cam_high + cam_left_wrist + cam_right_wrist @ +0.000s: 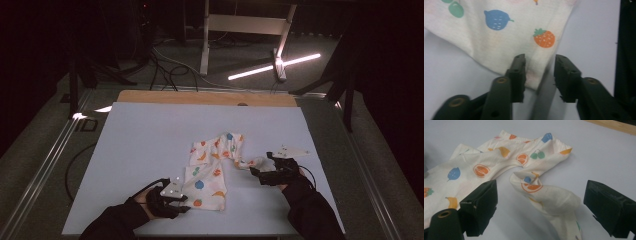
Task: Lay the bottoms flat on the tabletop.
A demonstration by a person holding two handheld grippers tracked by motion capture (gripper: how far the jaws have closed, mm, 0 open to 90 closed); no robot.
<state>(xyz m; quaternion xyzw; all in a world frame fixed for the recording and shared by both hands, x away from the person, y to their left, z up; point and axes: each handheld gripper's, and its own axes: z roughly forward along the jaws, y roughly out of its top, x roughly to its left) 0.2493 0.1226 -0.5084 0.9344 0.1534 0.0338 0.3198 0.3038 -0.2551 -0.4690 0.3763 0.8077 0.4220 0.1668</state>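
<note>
On the white counter (150,140) your fruit-print garment (212,170) lies crumpled right of centre, flattening barely begun: your right gripper (540,202) has fingers spread around its twisted right end, your left gripper (540,75) fingers parted over its near-left corner, neither pinching yet.

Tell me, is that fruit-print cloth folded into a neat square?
No. In the high view the cloth lies rumpled on the white table, with one twisted end trailing toward the right gripper.

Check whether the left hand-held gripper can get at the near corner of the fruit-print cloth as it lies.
Probably yes: the left hand-held gripper stands open with the cloth corner between its jaws, nothing blocking.
</note>
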